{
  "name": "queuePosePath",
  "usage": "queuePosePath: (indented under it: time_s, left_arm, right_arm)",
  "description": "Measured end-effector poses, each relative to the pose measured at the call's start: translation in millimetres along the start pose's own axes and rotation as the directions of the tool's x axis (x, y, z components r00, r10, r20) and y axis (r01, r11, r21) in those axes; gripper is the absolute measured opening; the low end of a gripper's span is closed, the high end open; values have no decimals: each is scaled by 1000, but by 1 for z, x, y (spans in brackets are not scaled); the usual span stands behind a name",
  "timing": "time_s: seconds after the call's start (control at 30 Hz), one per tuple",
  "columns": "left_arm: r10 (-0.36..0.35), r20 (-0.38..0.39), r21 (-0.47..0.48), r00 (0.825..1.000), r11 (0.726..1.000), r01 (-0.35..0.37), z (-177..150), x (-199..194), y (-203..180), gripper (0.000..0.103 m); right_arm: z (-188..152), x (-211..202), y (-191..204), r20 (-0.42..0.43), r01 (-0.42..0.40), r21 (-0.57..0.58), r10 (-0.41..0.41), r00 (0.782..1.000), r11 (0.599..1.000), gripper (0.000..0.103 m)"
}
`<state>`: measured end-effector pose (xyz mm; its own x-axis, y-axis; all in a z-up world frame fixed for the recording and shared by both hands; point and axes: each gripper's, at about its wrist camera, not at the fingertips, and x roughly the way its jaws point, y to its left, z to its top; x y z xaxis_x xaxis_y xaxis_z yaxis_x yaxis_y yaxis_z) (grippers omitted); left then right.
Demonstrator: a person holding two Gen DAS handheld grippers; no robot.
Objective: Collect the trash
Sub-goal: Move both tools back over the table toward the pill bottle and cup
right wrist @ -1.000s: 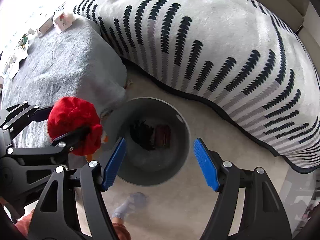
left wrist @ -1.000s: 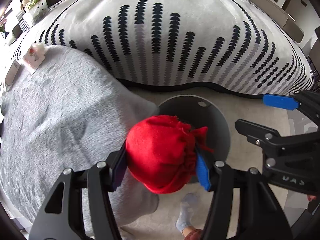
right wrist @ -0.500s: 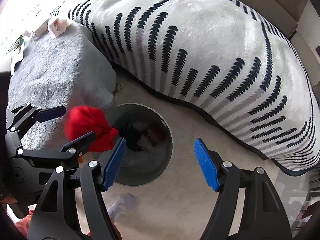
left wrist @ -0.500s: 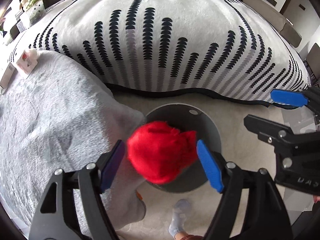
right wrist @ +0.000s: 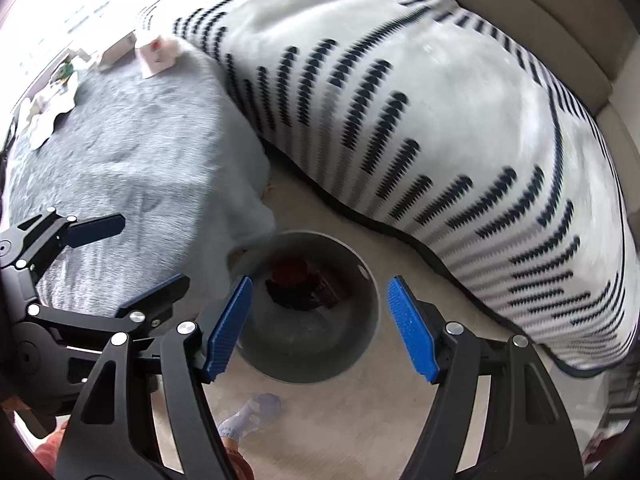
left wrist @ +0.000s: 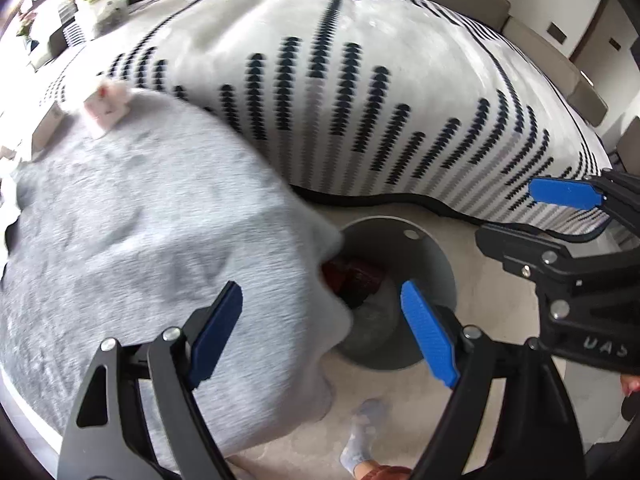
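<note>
The grey blanket (left wrist: 132,240) hangs over the near-left rim of the grey bin (right wrist: 352,344), hiding part of its mouth in both wrist views. Inside the bin, a red bundle (right wrist: 290,270) lies on dark items that are too blurred to name. A socked foot (right wrist: 250,416) shows on the pale floor near the bin, cut off by the lower edge. The left gripper (left wrist: 320,332) has just been opening its jaws; they stand wide apart with nothing between them, above the blanket's edge and the bin. The right gripper (right wrist: 318,328) is released too, its blue pads empty over the bin's mouth. To the far right, the patterned white cover (right wrist: 460,120) drapes down to the floor, leaving a narrow strip of bare floor around the bin. Small paper items (right wrist: 156,52) at the blanket's far edge are hard to make out.
</note>
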<state>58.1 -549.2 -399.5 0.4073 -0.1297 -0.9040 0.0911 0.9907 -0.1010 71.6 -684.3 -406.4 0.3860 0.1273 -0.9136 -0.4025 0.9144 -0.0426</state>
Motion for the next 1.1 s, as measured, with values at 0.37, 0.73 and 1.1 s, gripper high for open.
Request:
queuePosePath:
  time_s: [0.37, 0.73, 1.1]
  left_arm:
    - [183, -8, -195, 983, 964, -181, -44, -68, 161, 82]
    - [297, -8, -314, 955, 906, -284, -92, -154, 341, 82]
    - [372, -25, -397, 928, 848, -351, -118, -197, 493, 82]
  right_arm:
    - [63, -17, 140, 45, -98, -154, 106, 993, 983, 68]
    - [124, -40, 356, 50, -206, -295, 230, 972, 933, 68]
    - [188, -44, 517, 79, -242, -351, 286, 955, 904, 68]
